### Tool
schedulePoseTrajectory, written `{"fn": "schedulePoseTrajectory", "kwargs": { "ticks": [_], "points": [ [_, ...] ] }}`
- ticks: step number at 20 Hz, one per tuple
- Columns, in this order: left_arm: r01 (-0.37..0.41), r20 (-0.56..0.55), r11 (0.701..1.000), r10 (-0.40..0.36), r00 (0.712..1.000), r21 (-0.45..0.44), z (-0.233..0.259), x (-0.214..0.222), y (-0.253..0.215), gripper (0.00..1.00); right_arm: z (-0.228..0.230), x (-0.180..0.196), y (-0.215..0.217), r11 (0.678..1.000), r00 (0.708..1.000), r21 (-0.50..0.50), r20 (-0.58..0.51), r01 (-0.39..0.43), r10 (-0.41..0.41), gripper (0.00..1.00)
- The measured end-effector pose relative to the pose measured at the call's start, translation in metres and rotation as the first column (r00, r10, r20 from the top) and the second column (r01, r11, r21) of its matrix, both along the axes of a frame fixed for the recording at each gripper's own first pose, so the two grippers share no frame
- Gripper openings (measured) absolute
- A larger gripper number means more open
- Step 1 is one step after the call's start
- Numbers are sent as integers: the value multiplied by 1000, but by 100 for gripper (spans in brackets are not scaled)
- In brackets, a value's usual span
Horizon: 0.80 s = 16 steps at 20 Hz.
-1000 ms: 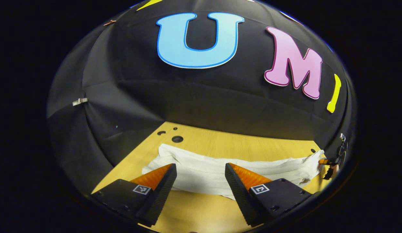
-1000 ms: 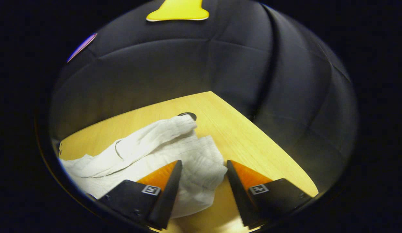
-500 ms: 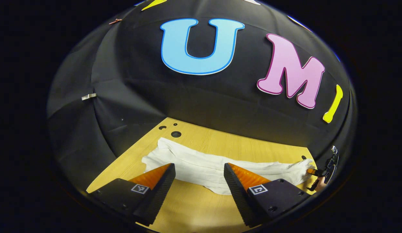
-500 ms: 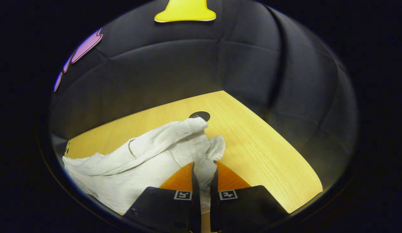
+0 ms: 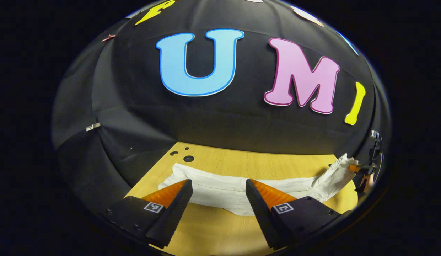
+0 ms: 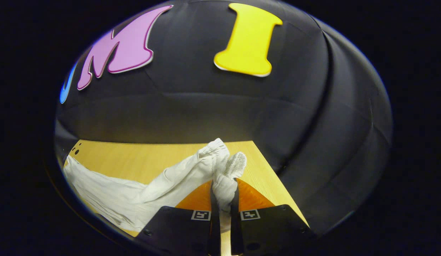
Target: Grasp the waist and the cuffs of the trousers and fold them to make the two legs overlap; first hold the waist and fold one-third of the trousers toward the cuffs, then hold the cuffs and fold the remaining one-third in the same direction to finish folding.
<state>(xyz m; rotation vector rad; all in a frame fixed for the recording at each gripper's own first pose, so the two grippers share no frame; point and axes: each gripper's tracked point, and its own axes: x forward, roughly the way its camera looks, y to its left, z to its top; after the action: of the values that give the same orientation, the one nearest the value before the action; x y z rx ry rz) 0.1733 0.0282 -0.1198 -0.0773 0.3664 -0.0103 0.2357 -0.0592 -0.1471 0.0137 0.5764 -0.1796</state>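
Observation:
White trousers [image 5: 220,188] lie stretched across the wooden table [image 5: 241,163], legs together. My left gripper [image 5: 218,183] hovers open over their left end, with cloth showing between its fingers and untouched by them. My right gripper [image 6: 224,183] is shut on the ribbed elastic waist end [image 6: 224,167] and holds it raised off the table. From there the trousers [image 6: 128,195] slope down to the left along the table [image 6: 135,156]. In the left gripper view, the right gripper [image 5: 362,169] shows at the far right, holding that lifted end.
Small round holes [image 5: 188,158] mark the table's far left corner, also seen as holes [image 6: 76,151] in the right gripper view. Black cloth walls close off the table's back and sides. Bare wood lies in front of the trousers.
My right gripper went from open around the waist to shut on it, then lifted that end. My left gripper stayed open over the other end, shifting only slightly.

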Motion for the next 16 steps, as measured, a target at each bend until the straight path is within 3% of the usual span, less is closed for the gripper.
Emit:
{"fn": "schedulePoseTrajectory", "kwargs": {
  "ticks": [7, 10, 16],
  "points": [
    [59, 33, 998, -59, 998, 21, -7, -10, 32, 96, 109, -31, 63, 989, 987, -96, 103, -114, 124, 15],
    [55, 37, 998, -55, 998, 3, -17, -13, 56, 96, 131, -43, 90, 983, 976, -81, 127, -166, 175, 15],
    [63, 33, 997, -65, 997, 49, -57, -9, 86, 96, 151, -51, 81, 969, 961, -37, 123, -243, 246, 15]
  ]
}}
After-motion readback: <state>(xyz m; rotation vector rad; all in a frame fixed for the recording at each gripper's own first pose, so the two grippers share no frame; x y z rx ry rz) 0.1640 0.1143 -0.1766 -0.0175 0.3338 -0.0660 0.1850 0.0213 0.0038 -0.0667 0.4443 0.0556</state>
